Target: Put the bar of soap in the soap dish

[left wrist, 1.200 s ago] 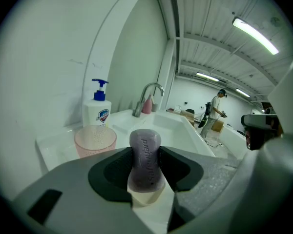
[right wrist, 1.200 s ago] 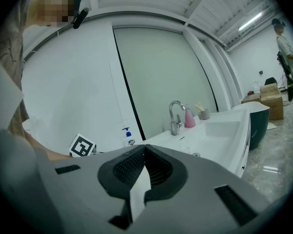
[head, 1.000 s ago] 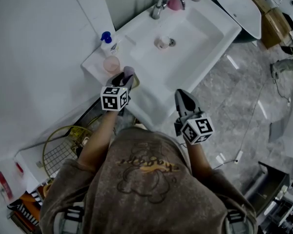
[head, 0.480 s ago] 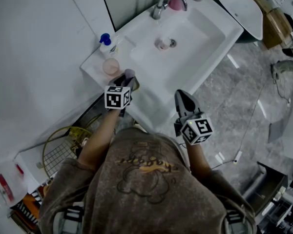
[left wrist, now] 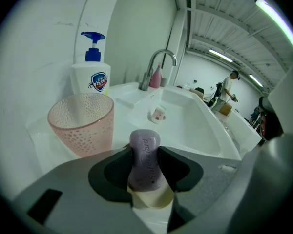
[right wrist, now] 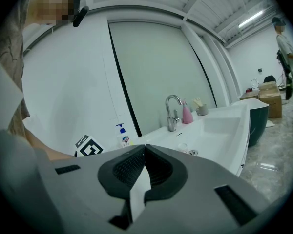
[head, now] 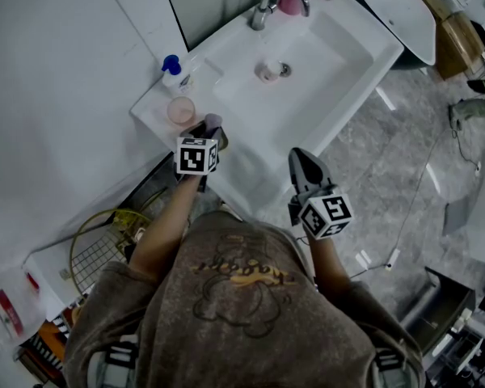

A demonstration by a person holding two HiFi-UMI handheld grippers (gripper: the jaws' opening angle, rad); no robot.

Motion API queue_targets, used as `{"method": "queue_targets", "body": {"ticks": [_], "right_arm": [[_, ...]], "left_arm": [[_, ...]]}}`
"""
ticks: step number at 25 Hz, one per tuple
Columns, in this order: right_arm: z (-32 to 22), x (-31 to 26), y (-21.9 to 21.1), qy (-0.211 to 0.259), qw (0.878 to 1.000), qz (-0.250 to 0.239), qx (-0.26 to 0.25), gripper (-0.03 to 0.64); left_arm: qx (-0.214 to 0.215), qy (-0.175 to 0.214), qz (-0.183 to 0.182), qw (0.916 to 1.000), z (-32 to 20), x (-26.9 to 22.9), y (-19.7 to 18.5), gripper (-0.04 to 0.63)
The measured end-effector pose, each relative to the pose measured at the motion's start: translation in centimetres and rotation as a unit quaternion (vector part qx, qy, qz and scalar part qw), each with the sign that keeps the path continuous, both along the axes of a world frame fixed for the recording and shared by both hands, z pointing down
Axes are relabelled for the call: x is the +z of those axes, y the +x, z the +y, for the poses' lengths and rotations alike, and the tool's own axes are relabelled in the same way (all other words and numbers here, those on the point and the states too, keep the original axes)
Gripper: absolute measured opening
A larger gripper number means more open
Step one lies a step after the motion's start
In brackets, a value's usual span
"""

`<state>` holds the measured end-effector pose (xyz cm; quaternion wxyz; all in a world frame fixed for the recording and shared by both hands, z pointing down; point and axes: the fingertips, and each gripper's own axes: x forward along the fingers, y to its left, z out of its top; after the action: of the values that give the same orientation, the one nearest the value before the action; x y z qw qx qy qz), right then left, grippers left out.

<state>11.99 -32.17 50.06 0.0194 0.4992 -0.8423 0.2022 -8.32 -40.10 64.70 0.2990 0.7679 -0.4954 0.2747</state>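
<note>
Clamping purple soap bar (left wrist: 145,147), left hand-held gripper (left wrist: 145,162) beside pink cup (left wrist: 81,123); right hand-held gripper (right wrist: 145,148) closed, empty.

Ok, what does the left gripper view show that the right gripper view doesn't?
Only the left gripper view: the left gripper shut on the purple soap bar, with the pink cup ahead to its left on the counter. Only the right gripper view: the right gripper, jaws together and empty, and the left gripper's marker cube. Both show the blue-pump soap dispenser, the faucet and the white sink.
</note>
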Motion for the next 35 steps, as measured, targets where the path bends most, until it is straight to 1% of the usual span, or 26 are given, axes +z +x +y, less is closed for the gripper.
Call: {"method": "queue_targets", "body": {"ticks": [2, 12, 21, 24, 28, 31, 35], "right_arm": [[0.0, 0.1, 0.1, 0.0, 1.0, 0.0, 0.002, 0.0], [0.2, 0.1, 0.2, -0.002, 1.0, -0.001, 0.005, 0.0], [0.9, -0.2, -0.5, 0.006, 1.0, 0.001, -0.008, 0.0], [1.3, -0.5, -0.8, 0.008, 1.0, -0.001, -0.011, 0.0], [1.9, -1.0, -1.1, 0.014, 1.0, 0.0, -0.018, 0.0], [2.4, -1.4, -1.4, 0.021, 1.0, 0.0, -0.022, 0.0], [2.9, -1.8, -1.4, 0.026, 0.999, -0.001, -0.024, 0.0]], "left_arm": [[0.0, -0.001, -0.007, 1.0, 0.0, 0.1, -0.1, 0.173], [0.005, 0.006, -0.01, 0.9999, 0.2, -0.2, -0.1, 0.175], [0.01, 0.043, 0.005, 0.999, 0.8, -3.3, 0.1, 0.175], [0.013, 0.061, 0.018, 0.9979, 1.3, -5.4, 0.3, 0.175], [0.017, 0.099, 0.036, 0.9943, 2.3, -9.1, 0.5, 0.175], [0.024, 0.137, 0.049, 0.9891, 3.3, -12.5, 0.4, 0.175], [0.03, 0.187, 0.073, 0.9791, 4.9, -16.8, 0.3, 0.175]]}}
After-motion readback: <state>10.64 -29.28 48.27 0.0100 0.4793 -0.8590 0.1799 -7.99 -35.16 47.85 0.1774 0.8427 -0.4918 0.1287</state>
